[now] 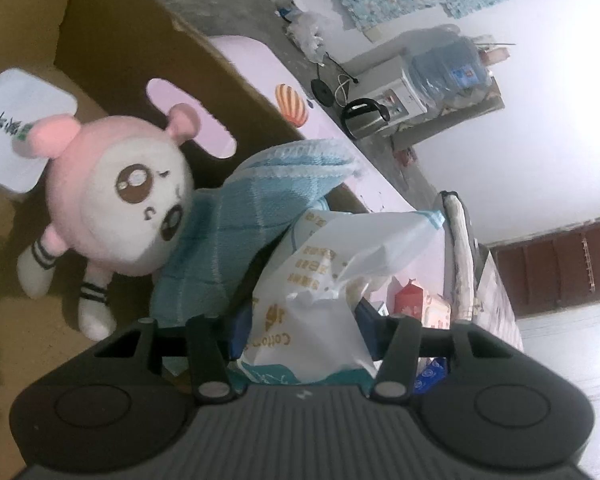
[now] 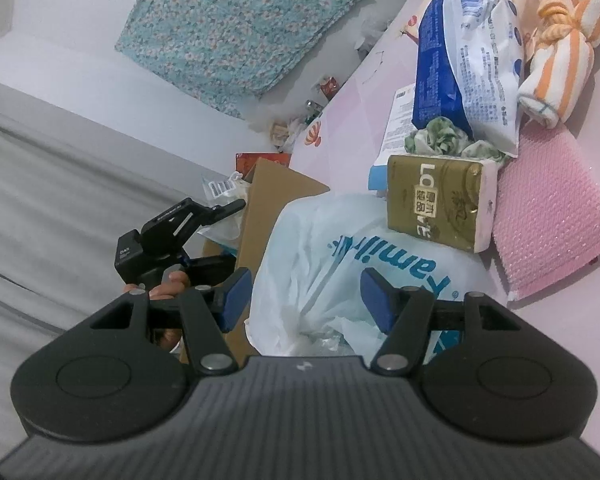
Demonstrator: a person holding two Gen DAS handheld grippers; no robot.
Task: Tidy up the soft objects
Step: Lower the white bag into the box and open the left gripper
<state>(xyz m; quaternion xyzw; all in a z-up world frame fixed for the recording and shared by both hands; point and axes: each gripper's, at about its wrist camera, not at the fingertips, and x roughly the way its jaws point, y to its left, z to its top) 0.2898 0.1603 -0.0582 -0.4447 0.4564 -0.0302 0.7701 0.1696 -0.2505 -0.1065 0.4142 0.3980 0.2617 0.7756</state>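
My left gripper is shut on a white tissue pack with gold print and holds it over the open cardboard box. In the box lie a pink and white plush toy, a light blue towel and a white pack. My right gripper is open, its blue pads either side of a white plastic bag with blue letters on the pink table. Behind the bag lie a gold tissue pack, a blue and white pack, an orange-striped cloth and a pink mat.
The box's edge stands left of the bag in the right wrist view, with the left gripper's body beside it. A kettle and a water dispenser stand on the floor beyond the table. A green scrunchie lies by the gold pack.
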